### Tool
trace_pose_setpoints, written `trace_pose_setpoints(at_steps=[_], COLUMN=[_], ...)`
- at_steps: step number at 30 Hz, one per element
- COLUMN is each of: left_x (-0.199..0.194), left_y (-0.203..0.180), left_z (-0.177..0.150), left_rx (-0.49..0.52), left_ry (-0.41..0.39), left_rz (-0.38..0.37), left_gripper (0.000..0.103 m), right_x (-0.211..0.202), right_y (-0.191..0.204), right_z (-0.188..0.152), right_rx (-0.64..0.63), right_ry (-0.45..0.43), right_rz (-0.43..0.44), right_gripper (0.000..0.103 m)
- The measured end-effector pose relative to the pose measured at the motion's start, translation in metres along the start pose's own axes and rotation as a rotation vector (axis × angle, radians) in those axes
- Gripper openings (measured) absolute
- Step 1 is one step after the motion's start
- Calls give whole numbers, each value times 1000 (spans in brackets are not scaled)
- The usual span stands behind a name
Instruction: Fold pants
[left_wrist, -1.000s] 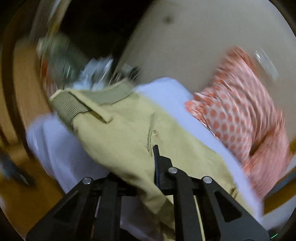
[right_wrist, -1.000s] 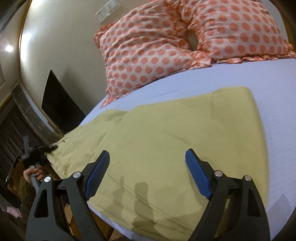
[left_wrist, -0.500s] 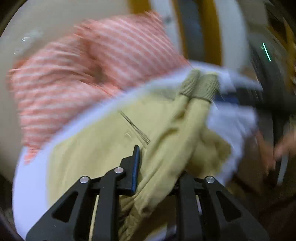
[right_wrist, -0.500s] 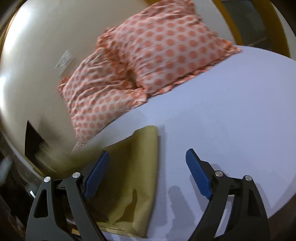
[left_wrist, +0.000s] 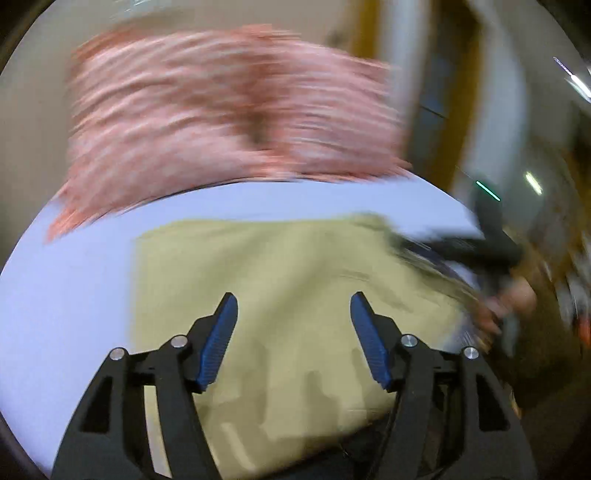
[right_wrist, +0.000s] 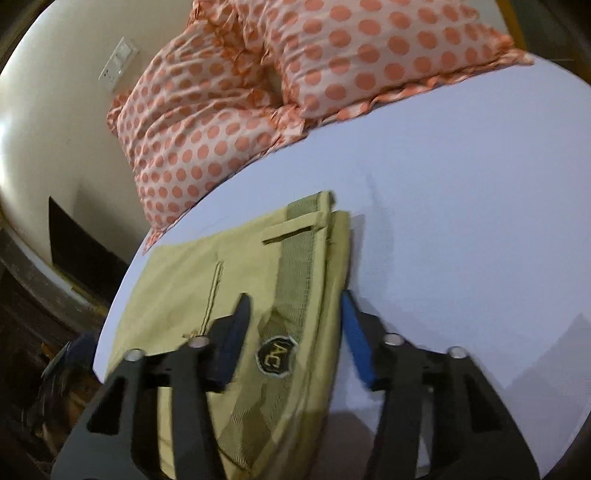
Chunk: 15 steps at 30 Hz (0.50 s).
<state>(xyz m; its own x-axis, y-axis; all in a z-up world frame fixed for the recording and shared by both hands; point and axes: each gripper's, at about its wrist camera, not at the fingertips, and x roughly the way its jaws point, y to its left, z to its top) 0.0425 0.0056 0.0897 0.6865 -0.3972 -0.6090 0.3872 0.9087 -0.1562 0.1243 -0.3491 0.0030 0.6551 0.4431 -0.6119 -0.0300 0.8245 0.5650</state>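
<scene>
The khaki pants lie folded on the pale sheet of the bed. My left gripper is open and empty just above the cloth; this view is blurred by motion. In the right wrist view the pants show the ribbed waistband and a round black logo patch on top. My right gripper is open, with its jaws either side of the waistband edge and the cloth between them. The other gripper and hand show at the right edge of the left wrist view.
Two orange polka-dot pillows lie at the head of the bed against a cream wall. The bare sheet spreads to the right of the pants. The bed's near edge drops to a dark floor on the left.
My left gripper carried the waistband end over the pants, then opened and let it go. My right gripper stayed open and moved to the waistband edge. The pants are now folded shorter.
</scene>
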Motion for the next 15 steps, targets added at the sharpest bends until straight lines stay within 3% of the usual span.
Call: trace_pose_setpoints(at_steps=[2, 4, 8, 10, 11, 12, 13, 14, 15], left_x=[16, 33, 63, 72, 75, 76, 78, 83, 90], left_y=[50, 75, 89, 90, 92, 97, 101, 106, 111], left_z=[7, 9, 9, 12, 14, 14, 14, 13, 15], left_rx=[-161, -243, -289, -292, -301, -327, -349, -371, -394], left_ry=[66, 133, 232, 243, 248, 255, 263, 282, 305], left_rz=[48, 27, -40, -77, -95, -125, -144, -169, -202], left_gripper=[63, 62, 62, 64, 64, 58, 42, 33, 16], right_x=[4, 5, 9, 13, 19, 19, 20, 20, 21], right_y=[3, 4, 0, -2, -8, -15, -20, -22, -22], right_z=[1, 2, 3, 4, 4, 4, 6, 7, 9], right_rx=[-23, -9, 20, 28, 80, 120, 151, 165, 175], right_ry=[6, 3, 1, 32, 73, 87, 96, 103, 107], right_rz=[-3, 5, 50, 91, 174, 226, 260, 277, 292], right_gripper=[46, 46, 43, 21, 16, 14, 13, 12, 12])
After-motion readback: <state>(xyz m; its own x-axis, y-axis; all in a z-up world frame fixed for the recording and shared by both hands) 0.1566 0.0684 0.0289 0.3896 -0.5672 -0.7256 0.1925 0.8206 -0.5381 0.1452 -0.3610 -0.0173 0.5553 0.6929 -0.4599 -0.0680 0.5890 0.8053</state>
